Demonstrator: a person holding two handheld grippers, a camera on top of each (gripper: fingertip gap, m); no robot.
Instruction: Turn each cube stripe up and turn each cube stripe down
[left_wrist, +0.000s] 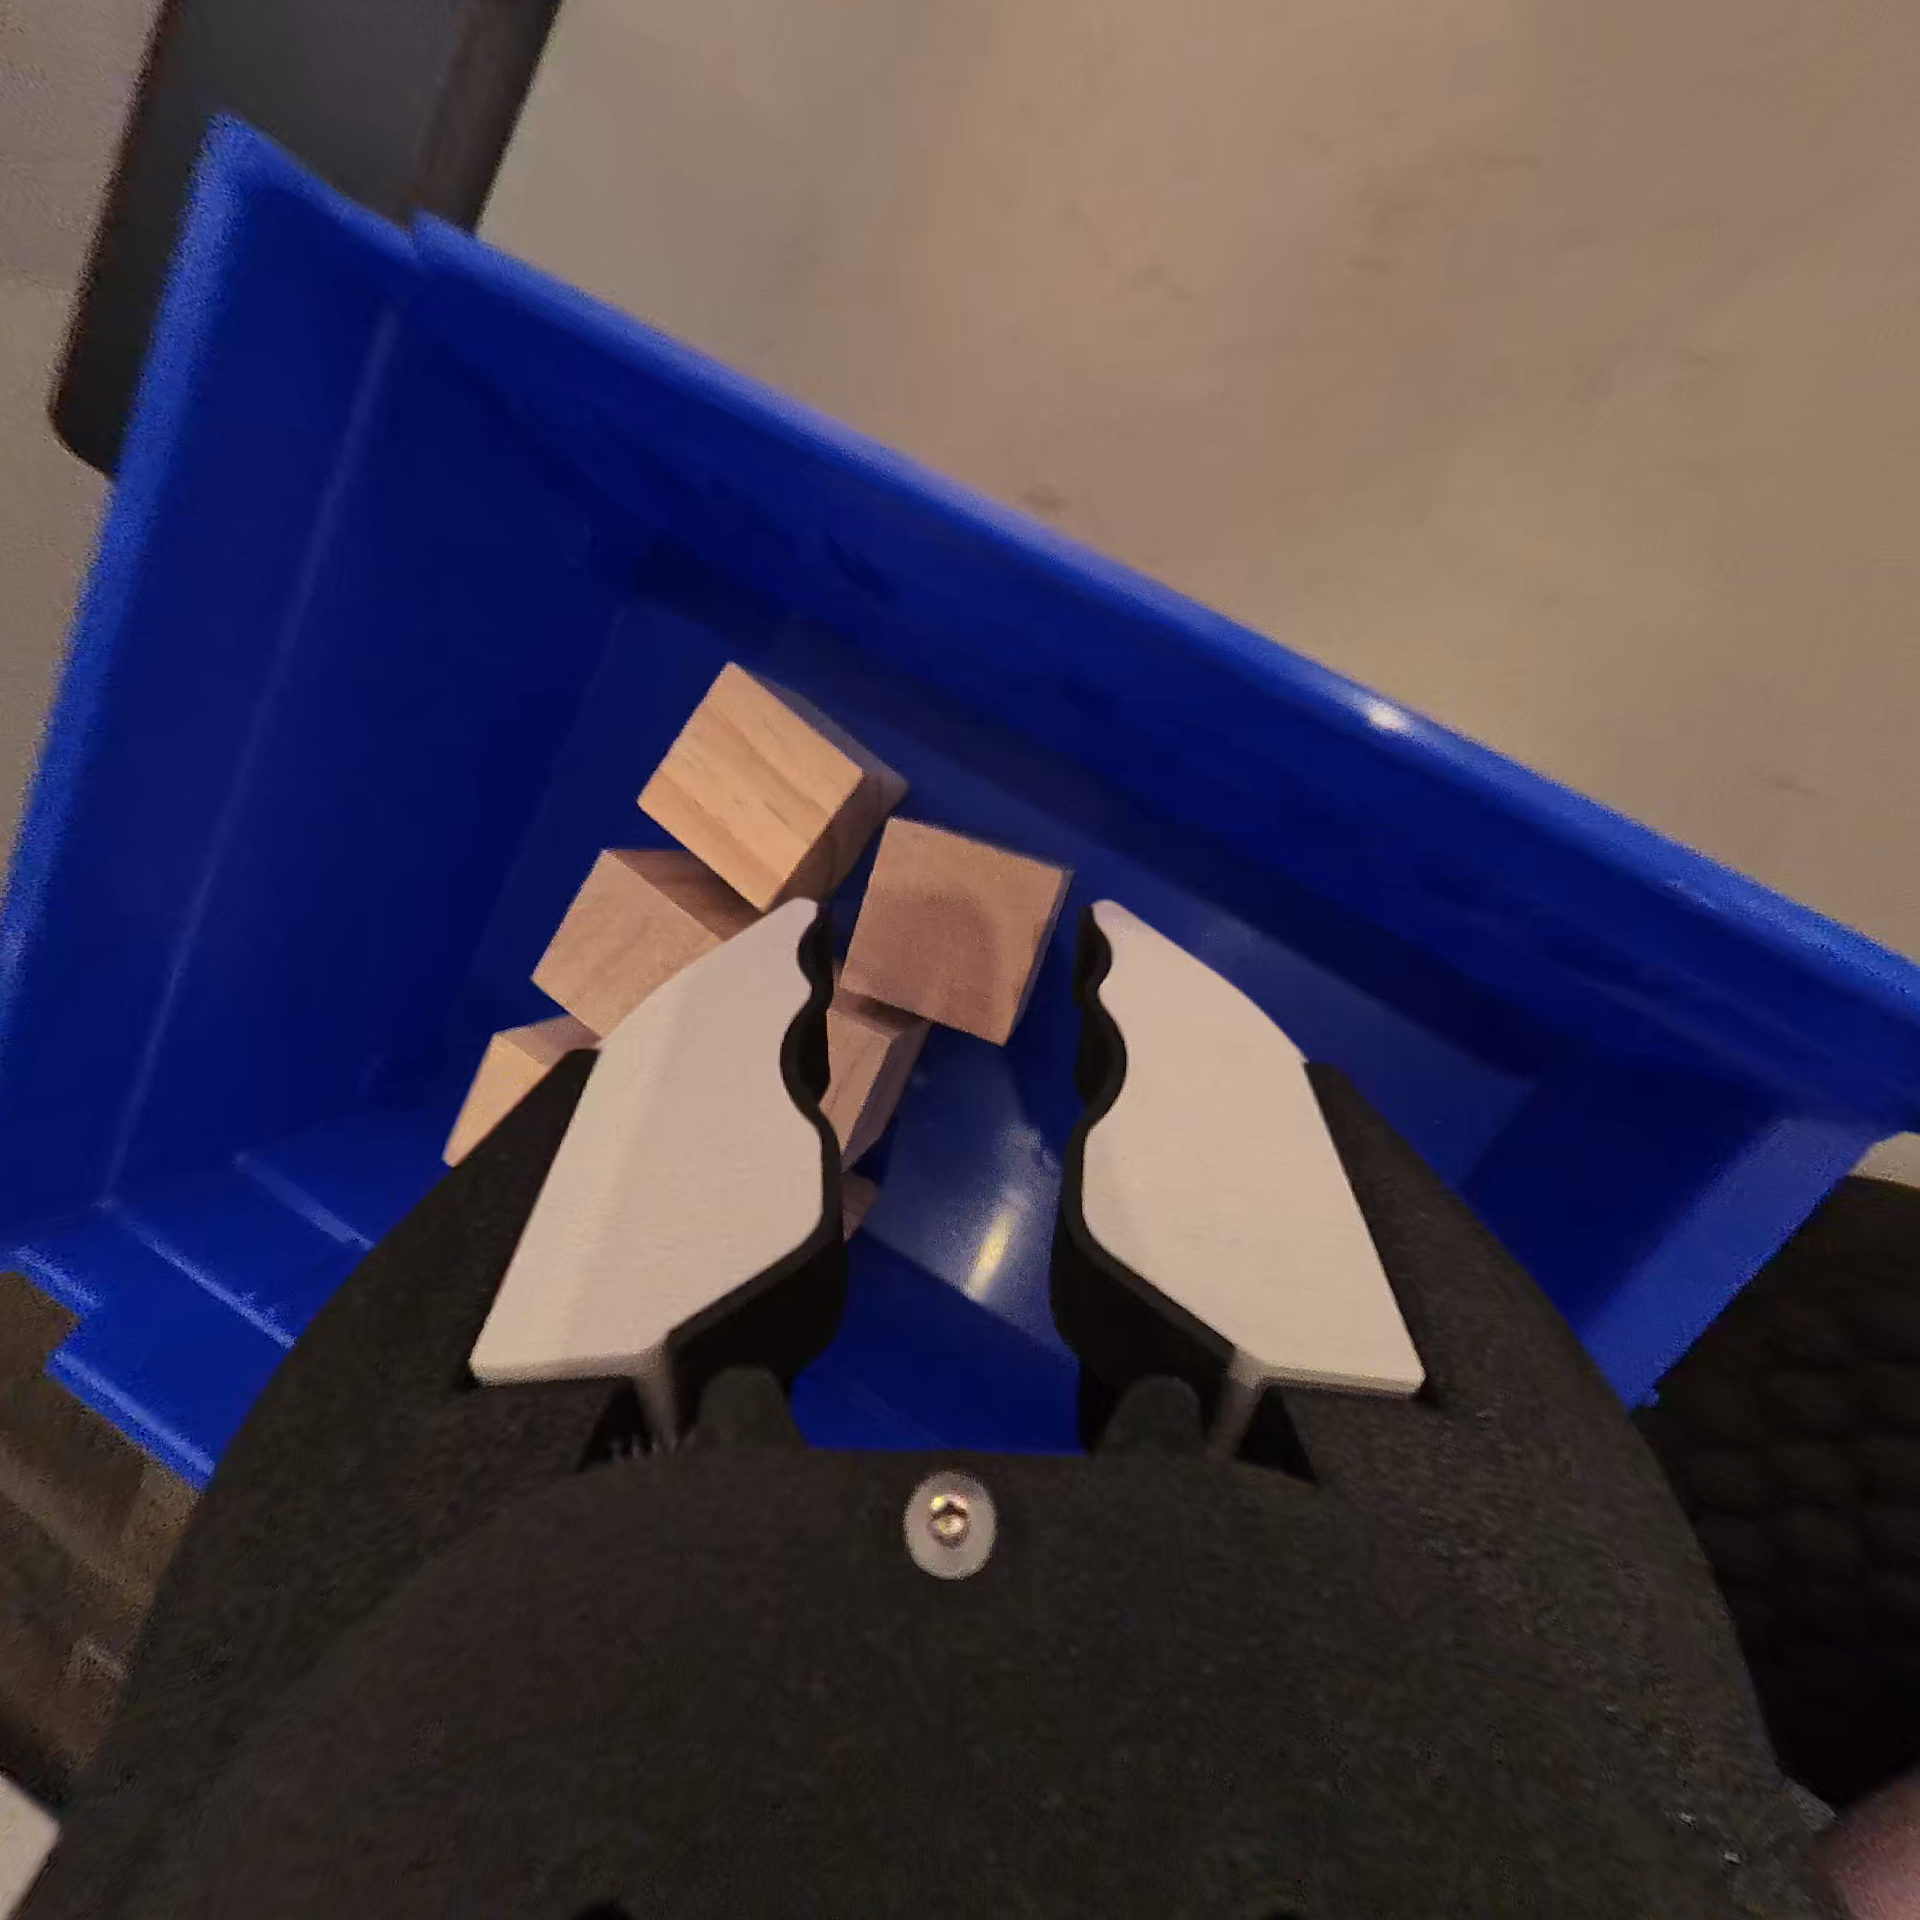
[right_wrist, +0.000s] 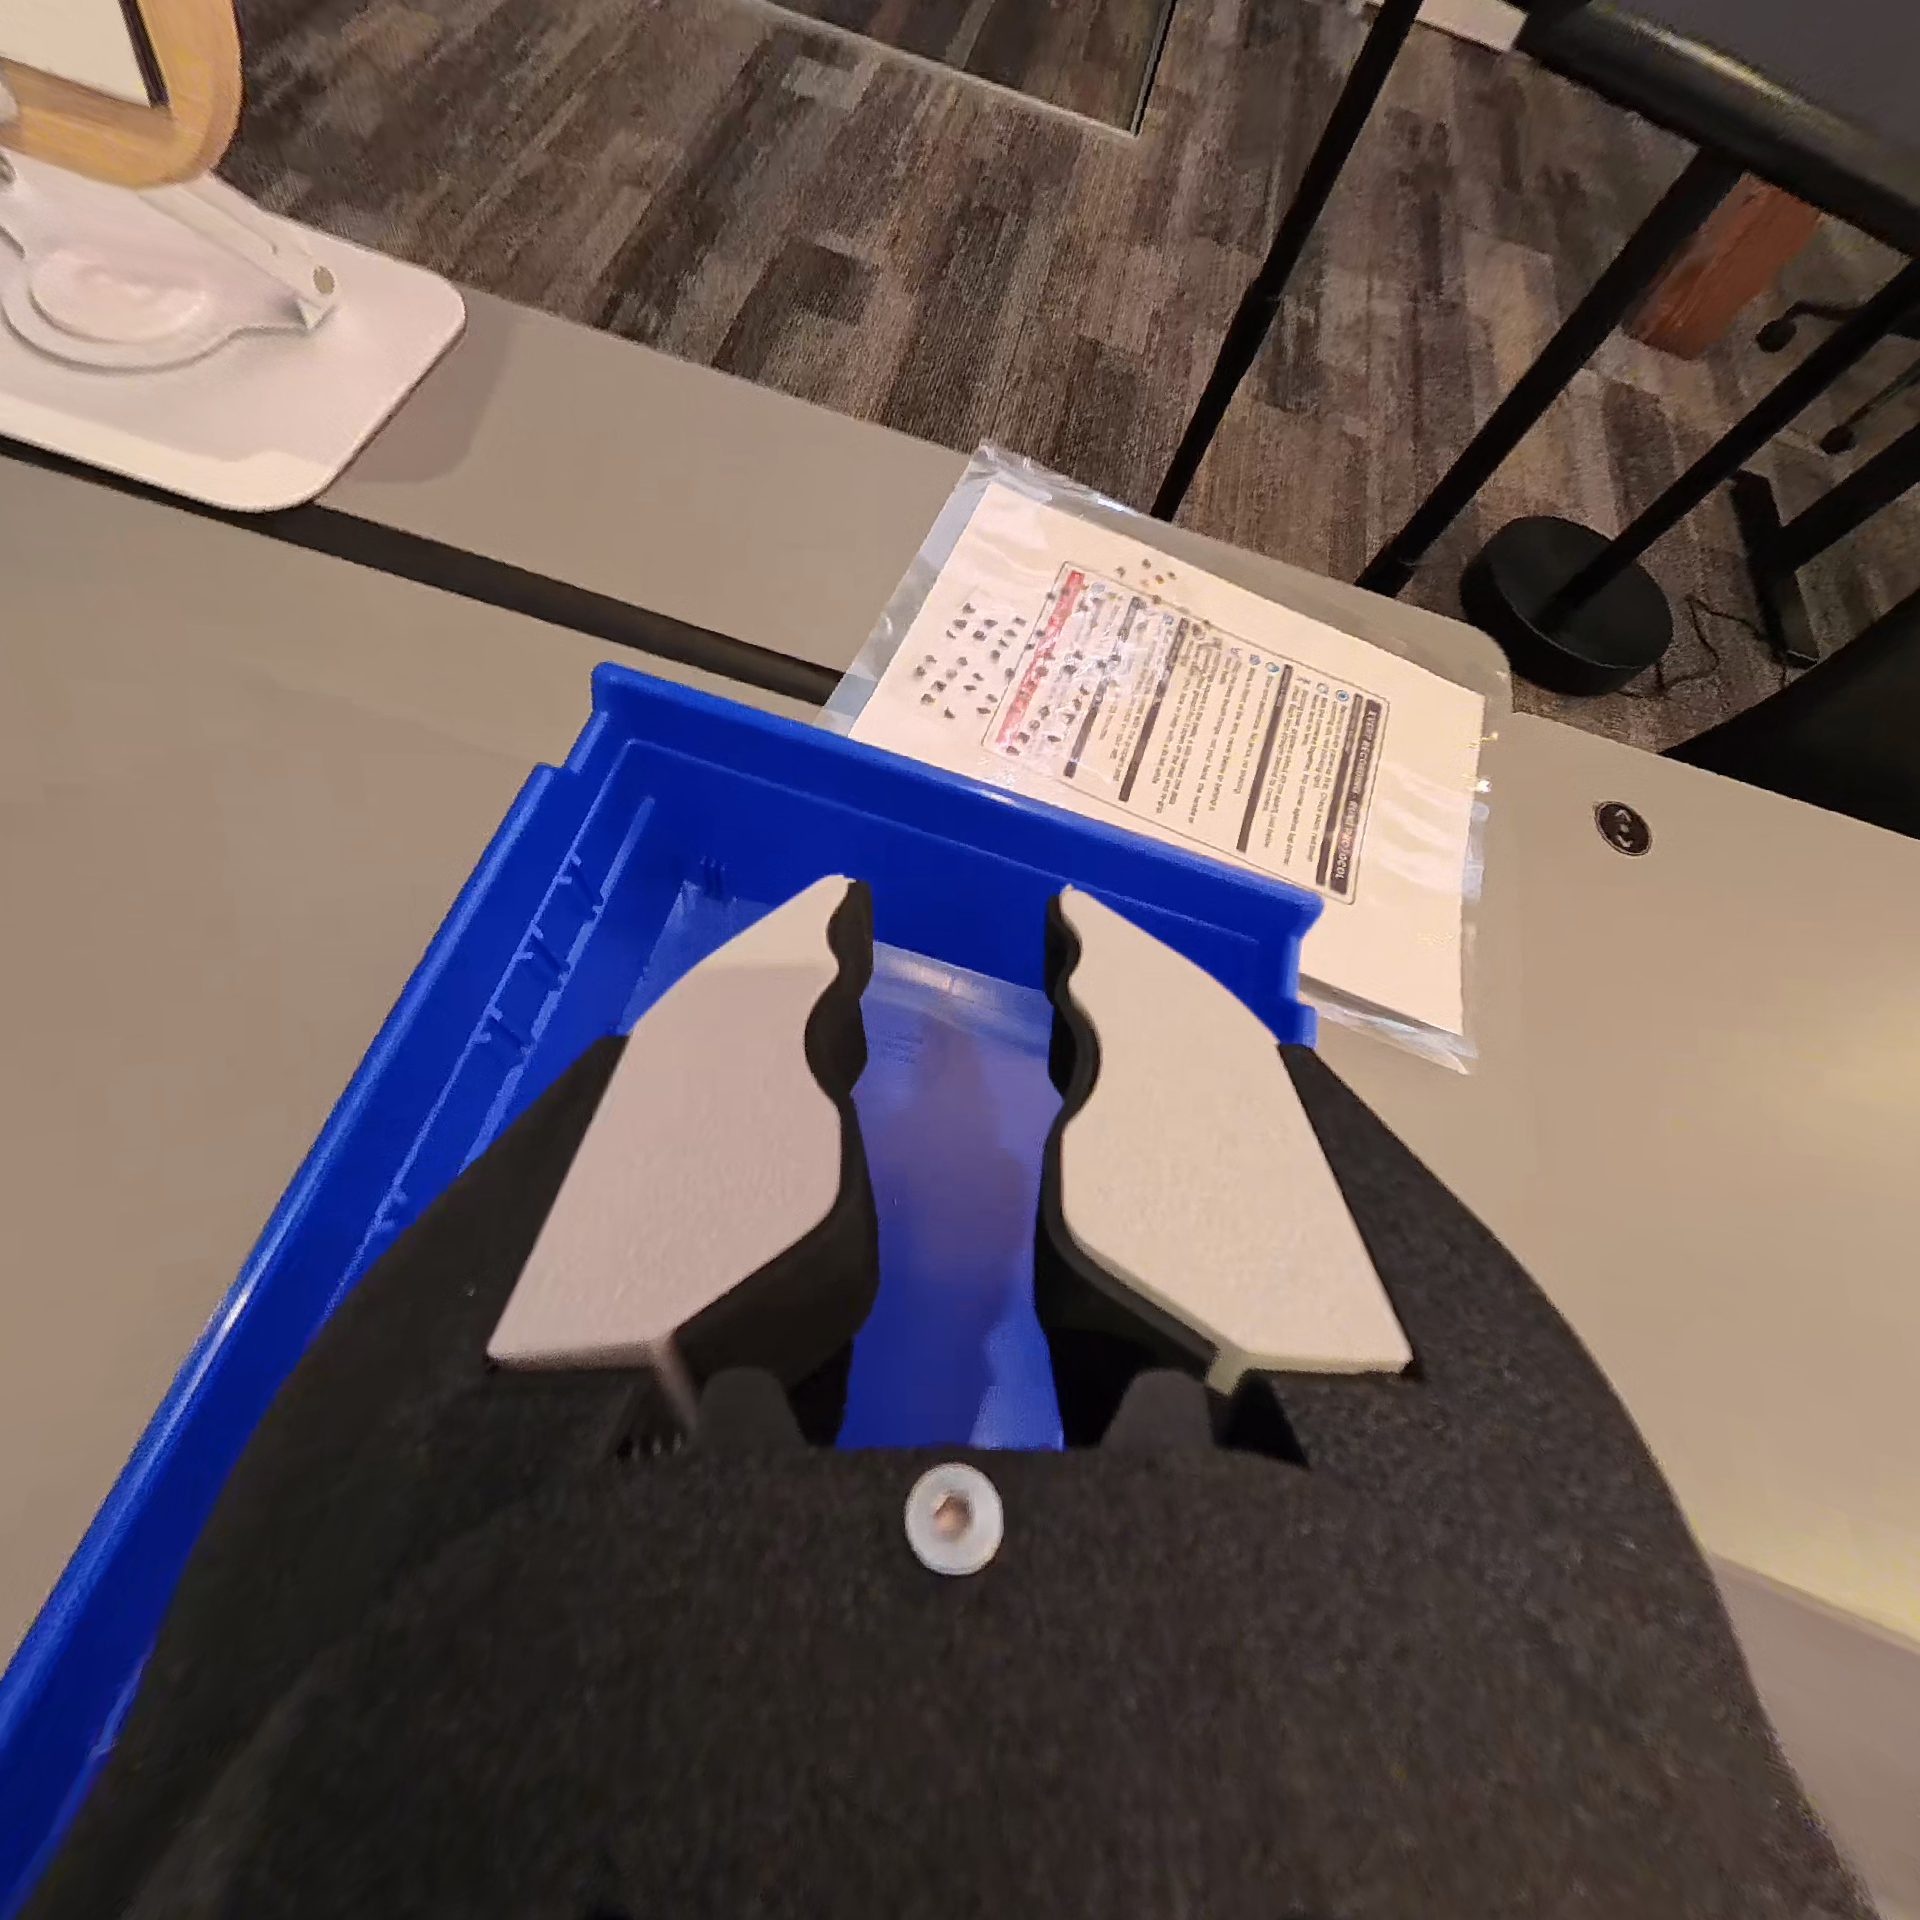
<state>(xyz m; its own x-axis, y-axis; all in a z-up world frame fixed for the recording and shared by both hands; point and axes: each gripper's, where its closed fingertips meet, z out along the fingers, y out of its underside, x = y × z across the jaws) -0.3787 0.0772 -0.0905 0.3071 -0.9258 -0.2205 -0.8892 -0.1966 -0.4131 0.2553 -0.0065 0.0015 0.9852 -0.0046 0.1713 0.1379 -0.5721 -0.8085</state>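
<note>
Beside blue bin (right_wrist: 436, 1091), bagged sheet (right_wrist: 1174, 748); cubes (left_wrist: 769, 800) piled inside.

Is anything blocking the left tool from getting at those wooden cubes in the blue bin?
Nothing visible. The left tool is open inside the blue bin, and the nearest wooden cube lies right at its fingertips.

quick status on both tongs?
Left tongs: open, empty, over the cubes in the blue bin.
Right tongs: open, empty.
</note>
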